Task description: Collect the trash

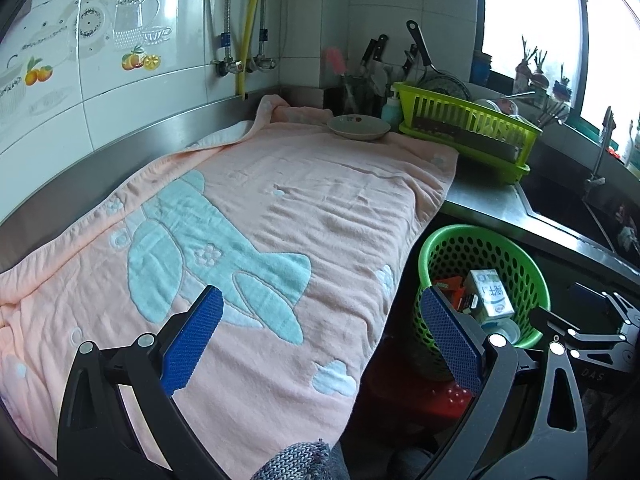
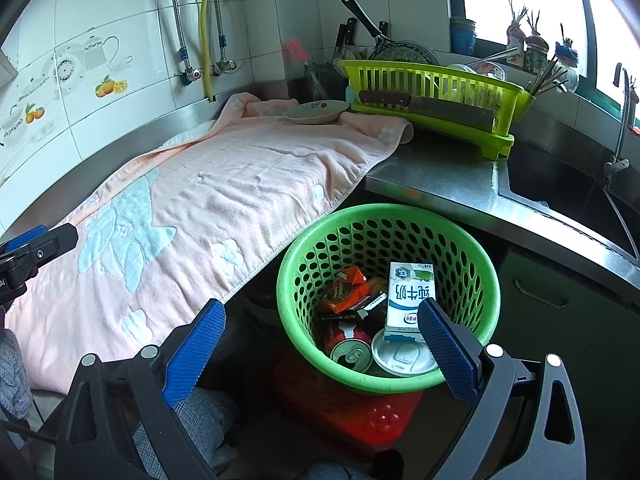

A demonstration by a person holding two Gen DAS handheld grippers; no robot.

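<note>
A green perforated trash basket [image 2: 472, 264] stands on a red stool [image 2: 360, 412] below the counter edge. Inside lie a white milk carton [image 2: 408, 296], an orange snack wrapper [image 2: 346, 286], a red drink can [image 2: 350, 350] and a white cup lid [image 2: 402, 358]. My right gripper [image 2: 320, 340] is open and empty, held just above the basket's near rim. My left gripper [image 1: 320, 336] is open and empty over the pink towel [image 1: 260, 216] on the counter. The basket [image 1: 520, 264] with the carton [image 1: 490, 294] also shows in the left wrist view.
A ceramic bowl [image 1: 359, 127] sits at the towel's far end. A lime dish rack [image 2: 440, 96] with a cleaver [image 2: 428, 108] stands on the steel counter [image 2: 440, 176]. A sink and faucet [image 2: 620, 120] lie at the right. Knives and a brush stand in the corner.
</note>
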